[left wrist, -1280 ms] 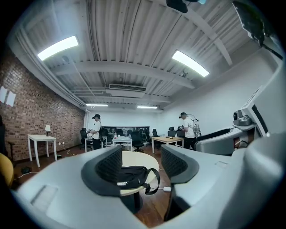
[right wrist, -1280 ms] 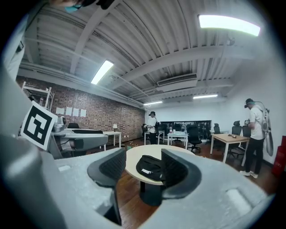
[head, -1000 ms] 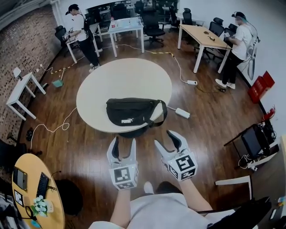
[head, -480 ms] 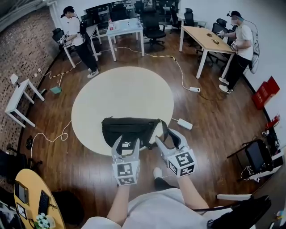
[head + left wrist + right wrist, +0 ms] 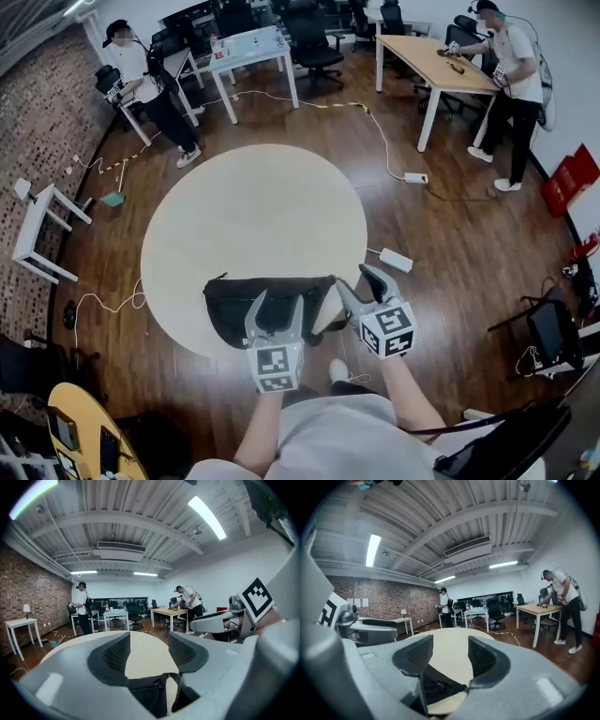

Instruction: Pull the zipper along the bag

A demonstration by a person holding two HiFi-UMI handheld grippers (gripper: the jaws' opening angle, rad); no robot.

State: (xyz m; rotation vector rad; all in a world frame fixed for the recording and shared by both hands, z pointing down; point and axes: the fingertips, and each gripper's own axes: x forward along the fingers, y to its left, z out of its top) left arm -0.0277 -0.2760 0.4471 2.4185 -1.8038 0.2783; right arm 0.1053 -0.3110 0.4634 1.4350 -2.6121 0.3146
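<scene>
A black waist bag (image 5: 234,305) lies at the near edge of the round cream table (image 5: 253,206); its strap (image 5: 345,298) hangs off at the right end. My left gripper (image 5: 277,306) hovers over the bag's near side, jaws open and empty. In the left gripper view the bag (image 5: 150,693) shows low between the left gripper (image 5: 148,651) fingers. My right gripper (image 5: 356,284) is open by the strap end, just off the table rim. The right gripper view has the bag (image 5: 436,686) below the right gripper (image 5: 445,656), nothing between the pads.
A power strip (image 5: 396,260) and cables lie on the wooden floor right of the table. A white desk (image 5: 246,45) and a wooden desk (image 5: 436,66) stand at the back, each with a person beside it. A small white side table (image 5: 37,225) is at far left.
Both grippers have come forward from in front of the table to over the bag's near edge. The bag now sits closer below me in the head view.
</scene>
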